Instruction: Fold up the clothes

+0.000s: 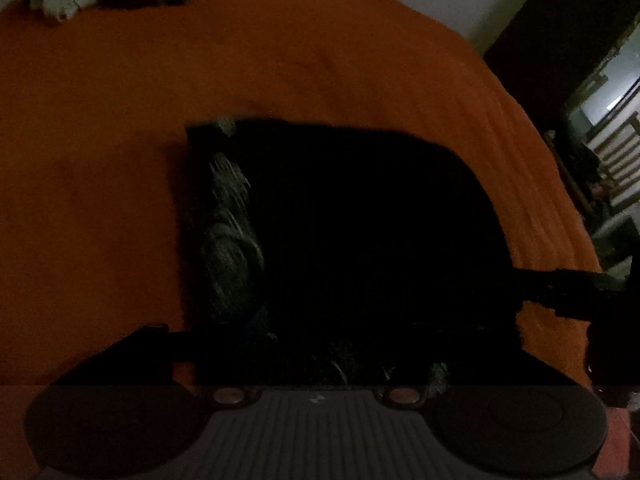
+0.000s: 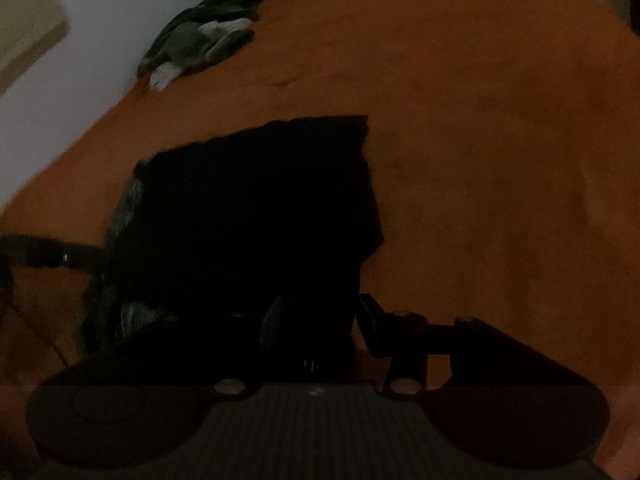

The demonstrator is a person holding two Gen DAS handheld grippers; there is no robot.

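Your left gripper (image 1: 316, 344) and right gripper (image 2: 320, 320) sit at the near edge of the dark folded garment (image 1: 360, 220) on the orange bedspread (image 1: 120, 120) — too dim here to tell their grip.

Black garment (image 1: 360, 220) lying folded into a rough rectangle on the orange bedspread (image 1: 120, 140), patterned grey lining showing along its left edge, more clothes (image 2: 196, 40) sitting heaped near the far corner.

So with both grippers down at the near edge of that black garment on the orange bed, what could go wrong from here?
1. The black garment is nearly featureless in this dim light, so a gripper could pinch the wrong layer or miss the hem.
2. The patterned fabric along its left edge may get dragged along with it.
3. Pulling could rumple the orange bedcover.
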